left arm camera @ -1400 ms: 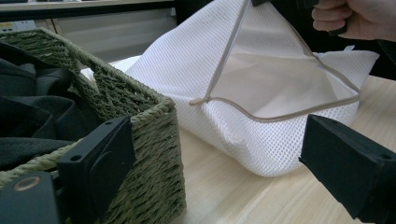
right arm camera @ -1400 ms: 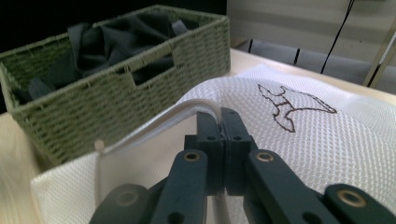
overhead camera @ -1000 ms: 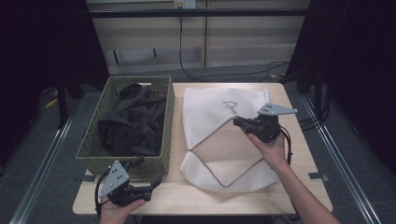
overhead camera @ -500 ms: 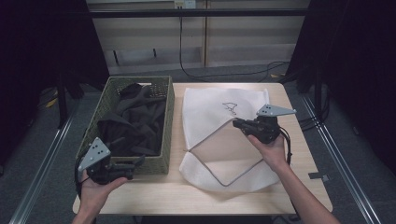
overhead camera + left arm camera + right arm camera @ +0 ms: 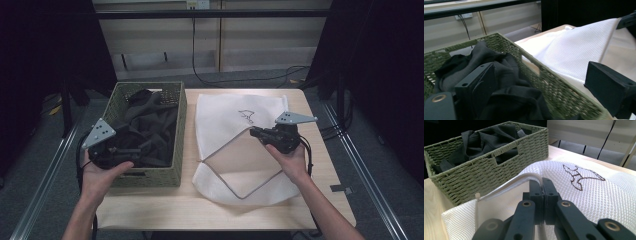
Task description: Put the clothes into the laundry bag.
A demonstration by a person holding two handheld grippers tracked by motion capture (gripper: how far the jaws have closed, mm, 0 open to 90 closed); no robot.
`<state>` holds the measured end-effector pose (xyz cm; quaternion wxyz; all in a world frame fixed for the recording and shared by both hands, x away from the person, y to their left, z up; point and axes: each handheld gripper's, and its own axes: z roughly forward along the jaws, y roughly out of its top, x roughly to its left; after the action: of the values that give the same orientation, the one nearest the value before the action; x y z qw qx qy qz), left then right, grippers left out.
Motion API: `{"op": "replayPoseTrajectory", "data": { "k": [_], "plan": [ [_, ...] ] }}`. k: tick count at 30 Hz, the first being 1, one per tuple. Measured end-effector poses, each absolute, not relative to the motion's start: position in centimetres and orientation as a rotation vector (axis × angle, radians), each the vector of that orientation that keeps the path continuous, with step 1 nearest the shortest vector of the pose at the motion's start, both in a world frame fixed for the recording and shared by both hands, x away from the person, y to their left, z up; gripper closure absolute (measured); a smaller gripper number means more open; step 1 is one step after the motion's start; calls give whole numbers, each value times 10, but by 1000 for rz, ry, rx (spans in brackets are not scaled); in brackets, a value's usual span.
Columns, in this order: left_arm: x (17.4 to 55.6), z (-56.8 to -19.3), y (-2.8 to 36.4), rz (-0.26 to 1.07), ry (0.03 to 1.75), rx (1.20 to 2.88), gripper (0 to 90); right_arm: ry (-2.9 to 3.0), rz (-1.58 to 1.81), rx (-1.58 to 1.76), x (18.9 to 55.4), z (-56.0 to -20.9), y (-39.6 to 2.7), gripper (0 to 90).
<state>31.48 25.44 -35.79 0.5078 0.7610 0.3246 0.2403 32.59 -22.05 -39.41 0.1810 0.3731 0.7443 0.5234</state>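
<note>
Two grippers in play: my right gripper (image 5: pixel 256 133) has its jaws clenched on the white bag's (image 5: pixel 225 120) rim on the table (image 5: pixel 190 205), while my left gripper (image 5: pixel 131 151) hangs wide, empty, over the basket (image 5: pixel 176 122) of dark clothes (image 5: pixel 155 125).

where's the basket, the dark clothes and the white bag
basket (image 5: pixel 178 134), high view, right wall
dark clothes (image 5: pixel 156 131), high view, middle of the pile
white bag (image 5: pixel 222 116), high view, upper left cloth

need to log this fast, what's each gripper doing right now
Left gripper: open, holding nothing, over the dark clothes in the basket.
Right gripper: shut on the white mesh bag's opening edge.
</note>
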Motion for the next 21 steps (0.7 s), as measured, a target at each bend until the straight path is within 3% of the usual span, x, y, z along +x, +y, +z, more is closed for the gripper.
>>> {"op": "replayPoseTrajectory", "data": {
  "k": [8, 18, 21],
  "plan": [
    [359, -371, 269, 511, 900, 1933, 82, 2094, 1476, 1074, 327, -394, -222, 886],
    [397, -381, 272, 533, 942, 2037, 44, 2118, 1472, 1065, 328, -398, -219, 886],
    [411, -390, 274, 475, 946, 2089, 43, 2127, 1465, 1062, 328, -399, -217, 886]
  ]
}}
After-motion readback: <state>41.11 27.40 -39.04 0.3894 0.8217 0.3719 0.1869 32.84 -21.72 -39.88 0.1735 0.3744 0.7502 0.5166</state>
